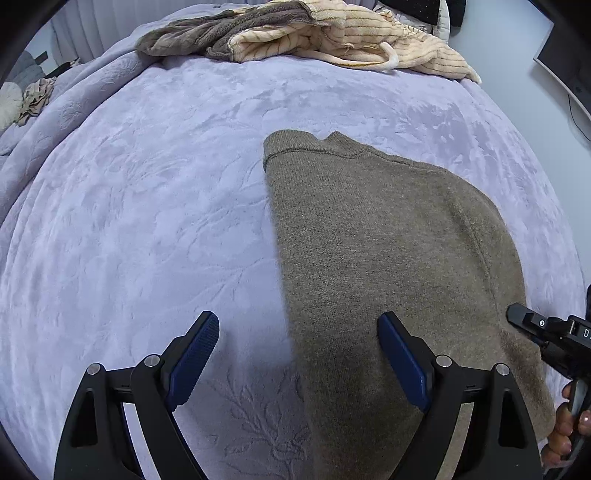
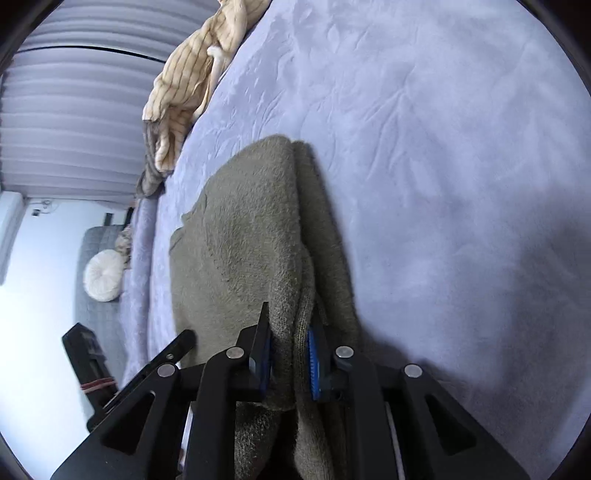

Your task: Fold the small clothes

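Observation:
An olive-brown knit sweater (image 1: 388,236) lies on the lavender bedspread (image 1: 147,221), its collar at the far end. My left gripper (image 1: 297,332) is open and empty, hovering above the sweater's near left edge. My right gripper (image 2: 290,332) is shut on a bunched fold of the sweater (image 2: 240,236) at its right edge and lifts it a little. The right gripper also shows at the right edge of the left wrist view (image 1: 546,336), with a hand on its handle.
A pile of cream striped and brown fleece clothes (image 1: 295,33) lies at the far edge of the bed, and shows in the right wrist view (image 2: 192,74). A round white cushion (image 2: 103,277) and a beige cloth (image 1: 37,96) lie beside the bed.

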Demonstrator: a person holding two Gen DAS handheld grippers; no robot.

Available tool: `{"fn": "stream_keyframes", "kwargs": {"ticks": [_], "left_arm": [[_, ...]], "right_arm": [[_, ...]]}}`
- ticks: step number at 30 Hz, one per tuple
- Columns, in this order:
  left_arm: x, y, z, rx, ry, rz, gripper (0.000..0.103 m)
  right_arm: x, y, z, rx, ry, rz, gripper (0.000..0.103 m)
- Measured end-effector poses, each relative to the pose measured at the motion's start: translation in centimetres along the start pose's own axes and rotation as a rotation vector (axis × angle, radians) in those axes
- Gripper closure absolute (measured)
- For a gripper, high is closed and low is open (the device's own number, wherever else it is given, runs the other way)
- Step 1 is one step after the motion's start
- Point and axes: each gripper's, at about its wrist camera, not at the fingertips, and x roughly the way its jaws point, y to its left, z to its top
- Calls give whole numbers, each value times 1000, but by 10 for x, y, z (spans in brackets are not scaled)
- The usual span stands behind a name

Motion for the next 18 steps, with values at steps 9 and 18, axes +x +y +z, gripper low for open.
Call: {"fn": "stream_keyframes", "kwargs": {"ticks": [9, 18], "left_arm": [[-39, 9, -18, 120, 15, -64, 15], [-13, -16, -67, 149, 153, -112, 14]], "right_arm": [[-69, 45, -34, -184, -40, 87, 92], [-24, 63, -74, -379, 82, -179, 92]]}}
